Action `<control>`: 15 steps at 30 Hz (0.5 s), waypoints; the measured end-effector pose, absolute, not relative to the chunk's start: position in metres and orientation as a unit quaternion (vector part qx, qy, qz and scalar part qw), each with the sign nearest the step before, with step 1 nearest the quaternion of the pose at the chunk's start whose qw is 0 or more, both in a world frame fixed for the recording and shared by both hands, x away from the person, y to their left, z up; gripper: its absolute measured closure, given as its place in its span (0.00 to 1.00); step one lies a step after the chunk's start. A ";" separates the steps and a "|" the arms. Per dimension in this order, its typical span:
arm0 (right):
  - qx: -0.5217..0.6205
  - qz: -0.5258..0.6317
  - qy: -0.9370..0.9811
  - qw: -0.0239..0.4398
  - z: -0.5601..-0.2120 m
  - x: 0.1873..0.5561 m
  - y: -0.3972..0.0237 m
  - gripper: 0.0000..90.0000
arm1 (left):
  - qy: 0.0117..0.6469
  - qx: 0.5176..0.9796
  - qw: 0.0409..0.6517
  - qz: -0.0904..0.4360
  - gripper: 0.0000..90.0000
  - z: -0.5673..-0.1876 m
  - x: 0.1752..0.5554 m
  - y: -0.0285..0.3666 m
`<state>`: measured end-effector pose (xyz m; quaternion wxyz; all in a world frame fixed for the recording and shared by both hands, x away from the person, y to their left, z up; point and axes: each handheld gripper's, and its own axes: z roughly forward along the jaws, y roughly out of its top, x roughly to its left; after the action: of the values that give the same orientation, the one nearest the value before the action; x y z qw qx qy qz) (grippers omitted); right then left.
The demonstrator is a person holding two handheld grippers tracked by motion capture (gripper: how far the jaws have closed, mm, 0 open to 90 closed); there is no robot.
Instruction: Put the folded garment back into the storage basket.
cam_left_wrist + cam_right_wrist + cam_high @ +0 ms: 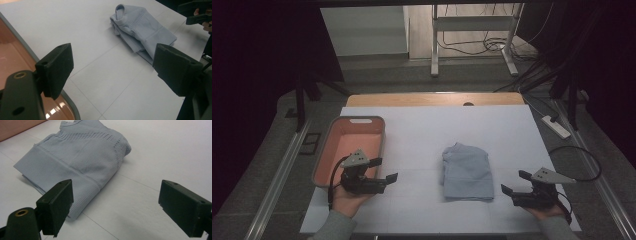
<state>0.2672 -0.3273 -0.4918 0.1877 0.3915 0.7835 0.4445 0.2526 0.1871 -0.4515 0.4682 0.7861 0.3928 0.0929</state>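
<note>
Both grippers' jaws gape beside the folded sweater (pixel 466 171).

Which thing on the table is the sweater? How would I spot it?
Find the white table and its pink bin on the left. Right of the bin, between the two grippers, lies the folded sweater. It is the one soft, pale blue thing there.

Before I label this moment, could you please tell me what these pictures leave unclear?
- Folded grey sweater: its underside and inner layers are hidden by its own folds in all views.
- Pink bin: the near corner is covered by the left claw in the high view.
- Right claw: its far side is dim in the high view.
</note>
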 end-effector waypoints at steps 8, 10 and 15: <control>0.392 0.443 0.784 0.187 -0.492 0.268 -0.327 0.15 | 0.391 0.789 0.466 0.088 0.18 -0.452 0.257 0.183; 0.392 0.443 0.784 0.187 -0.492 0.268 -0.327 0.15 | 0.392 0.788 0.466 0.087 0.18 -0.452 0.257 0.182; 0.392 0.444 0.784 0.187 -0.492 0.267 -0.327 0.15 | 0.389 0.791 0.465 0.085 0.18 -0.452 0.260 0.179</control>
<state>0.2674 -0.3271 -0.4923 0.1874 0.3918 0.7838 0.4439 0.2598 0.1786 -0.4525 0.4649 0.7906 0.3894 0.0849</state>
